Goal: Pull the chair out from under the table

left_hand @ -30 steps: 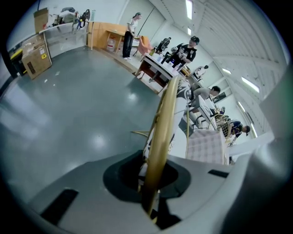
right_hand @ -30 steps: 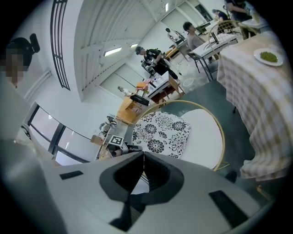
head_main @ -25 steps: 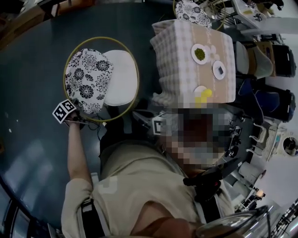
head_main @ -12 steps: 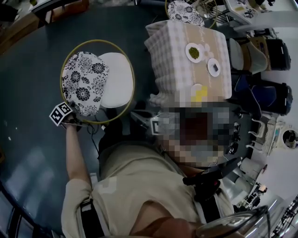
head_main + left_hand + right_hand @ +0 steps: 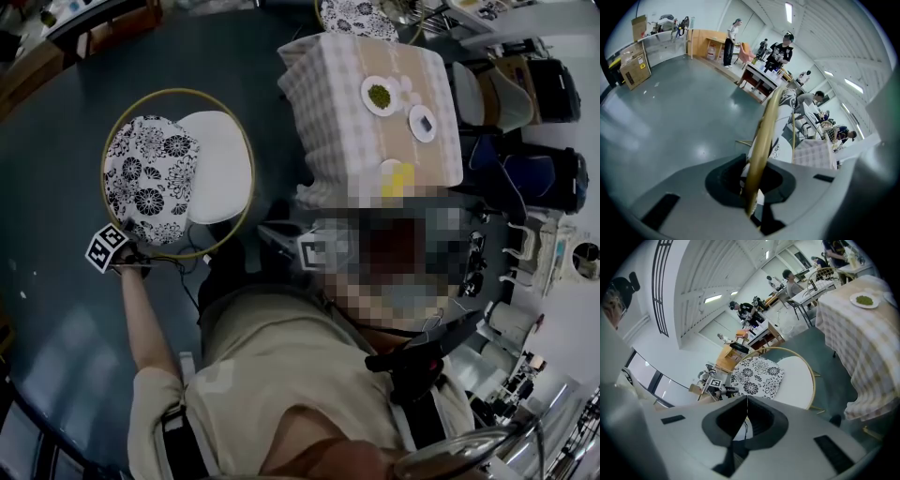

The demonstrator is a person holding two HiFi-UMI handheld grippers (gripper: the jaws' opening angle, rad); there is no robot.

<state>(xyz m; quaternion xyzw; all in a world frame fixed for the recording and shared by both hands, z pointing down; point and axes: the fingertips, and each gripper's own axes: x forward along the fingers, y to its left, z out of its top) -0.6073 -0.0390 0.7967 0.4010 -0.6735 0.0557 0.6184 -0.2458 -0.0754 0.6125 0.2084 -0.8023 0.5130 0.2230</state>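
Head view: the left hand-held gripper point(image 5: 129, 265) is grasping the round white chair point(image 5: 216, 164), left of centre, beside the checked-cloth bench point(image 5: 328, 103). Left gripper view: its jaws are pinching the chair's thin, curved gold hoop point(image 5: 764, 136). Right gripper view: the right hand-held gripper point(image 5: 746, 420) is hanging clenched, empty.

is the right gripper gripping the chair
No, the right gripper has its jaws shut on nothing, and the chair stands apart beyond them.

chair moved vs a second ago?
Yes. The chair has shifted slightly toward the person, away from the table, with the left gripper shut on its gold rim.
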